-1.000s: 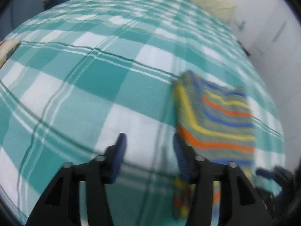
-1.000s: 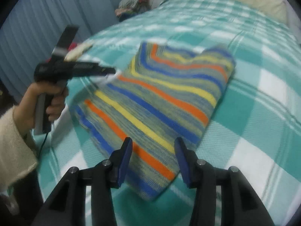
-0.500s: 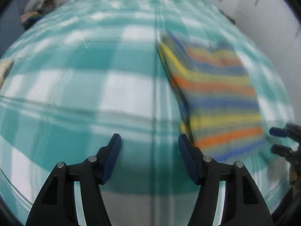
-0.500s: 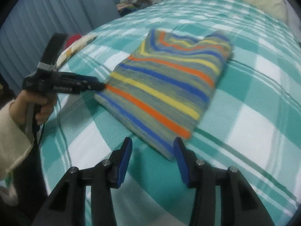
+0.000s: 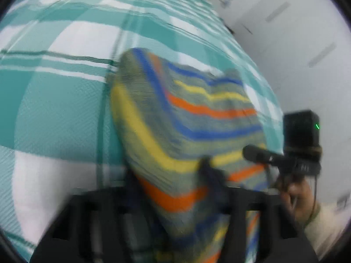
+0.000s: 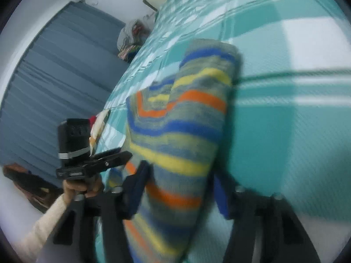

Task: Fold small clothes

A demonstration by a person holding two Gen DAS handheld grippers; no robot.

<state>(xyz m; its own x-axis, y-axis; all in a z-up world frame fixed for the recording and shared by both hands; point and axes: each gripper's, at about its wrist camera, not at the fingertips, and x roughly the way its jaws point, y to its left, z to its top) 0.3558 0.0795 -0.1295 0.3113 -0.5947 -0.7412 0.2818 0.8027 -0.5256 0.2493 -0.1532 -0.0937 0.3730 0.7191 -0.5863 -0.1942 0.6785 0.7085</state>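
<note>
**Both grippers at the near edge of the striped garment**

Now the jaws of the left gripper [image 5: 175, 197] are closing with the near end of the striped knit garment [image 5: 186, 118] between them; the frame is too smeared to tell whether the pads already press the cloth. On the other side, the right gripper [image 6: 179, 188] straddles the same near edge, its blue pads standing either side of the bunched fabric. They look close against it, but a firm pinch cannot be confirmed through the blur.

Outward from there, the garment lies partly folded on the bed [image 5: 54, 114], over its teal-and-white checked cover, its far end rounded up and its stripes running across. Each wrist view also shows the opposite hand holding its tool just beside the garment. A pile of other clothes [image 6: 131, 37] sits well apart at the bed's far side, by the grey curtain [image 6: 54, 76].

The step in hand appears to be taking hold of the near edge for another fold. Next, both grips likely need to seat evenly, then lift and carry that edge over toward the far end without dragging the lower layers.
</note>
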